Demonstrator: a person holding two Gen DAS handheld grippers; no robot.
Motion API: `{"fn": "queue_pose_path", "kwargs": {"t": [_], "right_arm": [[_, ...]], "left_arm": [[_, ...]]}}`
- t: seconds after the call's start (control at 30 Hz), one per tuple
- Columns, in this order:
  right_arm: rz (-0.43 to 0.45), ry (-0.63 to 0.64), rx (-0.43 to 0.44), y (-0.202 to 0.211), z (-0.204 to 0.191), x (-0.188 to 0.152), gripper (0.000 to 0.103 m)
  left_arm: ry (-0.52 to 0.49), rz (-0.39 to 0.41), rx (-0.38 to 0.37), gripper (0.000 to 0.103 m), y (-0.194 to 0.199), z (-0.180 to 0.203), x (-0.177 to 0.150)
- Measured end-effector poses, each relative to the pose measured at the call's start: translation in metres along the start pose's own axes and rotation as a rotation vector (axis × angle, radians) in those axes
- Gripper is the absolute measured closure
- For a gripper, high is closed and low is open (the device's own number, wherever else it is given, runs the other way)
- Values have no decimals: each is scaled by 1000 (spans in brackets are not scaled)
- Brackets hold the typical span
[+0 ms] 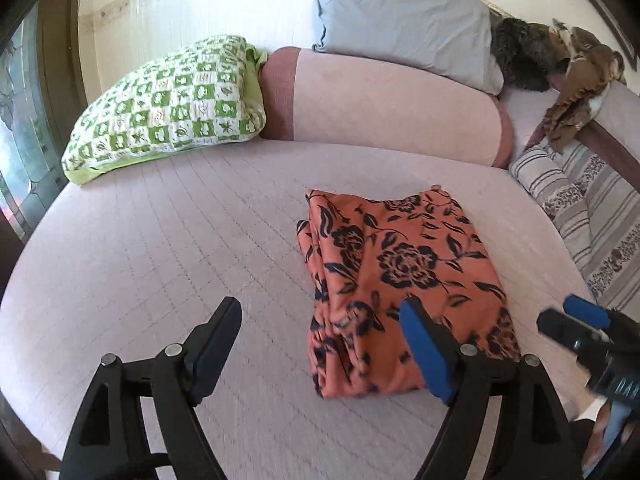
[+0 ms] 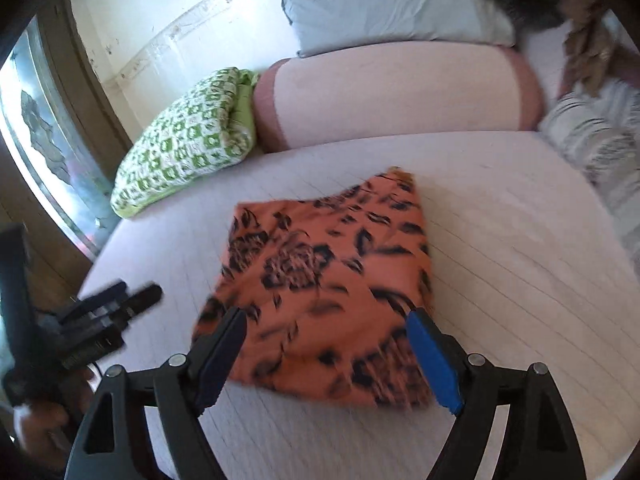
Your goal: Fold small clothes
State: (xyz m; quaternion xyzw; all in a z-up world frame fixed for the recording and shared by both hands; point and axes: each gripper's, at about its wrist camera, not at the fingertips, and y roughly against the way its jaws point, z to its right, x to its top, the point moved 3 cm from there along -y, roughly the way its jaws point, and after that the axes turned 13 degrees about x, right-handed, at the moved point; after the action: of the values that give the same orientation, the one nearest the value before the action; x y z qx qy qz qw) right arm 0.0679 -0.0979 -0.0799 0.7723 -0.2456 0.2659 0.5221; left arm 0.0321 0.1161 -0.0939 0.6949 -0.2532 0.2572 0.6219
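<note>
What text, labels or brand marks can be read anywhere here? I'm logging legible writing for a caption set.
"DA": pale letters on the black body of the right gripper at the left wrist view's right edge; the rest is cut off and blurred.
Faint pale marking on the black left gripper in the right wrist view: too blurred to read.
Orange fabric with black flowers, green-and-white checked pillow, striped cushion: patterns only, no writing.

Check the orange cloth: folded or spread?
Folded. The orange cloth lies as a compact rectangle on the bed, layered edges stacked along its left side; neither gripper touches it.
</note>
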Motion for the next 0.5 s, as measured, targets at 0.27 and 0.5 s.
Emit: {"fn": "queue_pose_path", "kwargs": {"t": [0.27, 0.5], "right_arm": [[36, 42, -149, 47, -14, -44, 6], [48, 109, -194, 69, -27, -40, 4]], "left_arm": [[-6, 9, 53, 17, 41, -5, -38], [2, 50, 86, 17, 69, -4, -36]]}}
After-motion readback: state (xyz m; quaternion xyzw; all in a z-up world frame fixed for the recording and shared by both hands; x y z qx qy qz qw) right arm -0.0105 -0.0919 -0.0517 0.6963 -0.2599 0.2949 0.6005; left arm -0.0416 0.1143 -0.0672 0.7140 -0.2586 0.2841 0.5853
